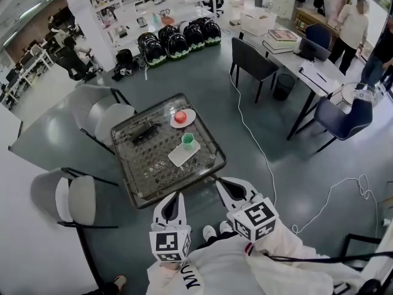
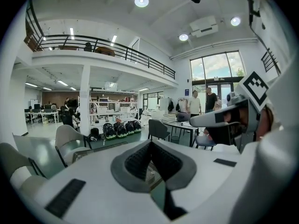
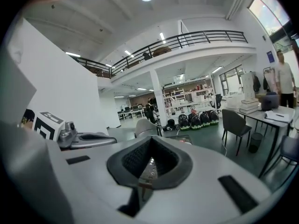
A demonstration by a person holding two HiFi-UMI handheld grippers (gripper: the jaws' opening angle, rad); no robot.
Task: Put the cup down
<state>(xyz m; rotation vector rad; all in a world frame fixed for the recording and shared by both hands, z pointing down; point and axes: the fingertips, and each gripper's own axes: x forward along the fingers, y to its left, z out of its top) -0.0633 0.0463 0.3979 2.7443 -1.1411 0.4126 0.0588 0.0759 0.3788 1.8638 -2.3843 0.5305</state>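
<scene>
Green cup (image 1: 188,140) stands upright on a white square plate (image 1: 179,157), at that plate's far edge, on the glass-topped table (image 1: 136,165). The cup sits in the right half of the tabletop and nothing is gripping it. Beyond it a round white plate (image 1: 190,121) carries a red round object (image 1: 180,117); I cannot tell what that object is. A black object (image 1: 142,131) lies to the left of the round plate, too small to identify. The left gripper (image 1: 177,197) (image 2: 150,143) hovers just off the table's near edge, jaws clenched together with nothing between them. The right gripper (image 1: 222,184) (image 3: 150,140) hovers beside the table's near right corner, jaws likewise pressed tip to tip and empty. Both are well apart from the cup. In the left gripper view the right gripper shows at the right of frame; in the right gripper view the left gripper shows at the left. Two pale chairs (image 1: 112,117) stand left of the table, and a white cable (image 1: 258,147) runs across the floor to its right.
</scene>
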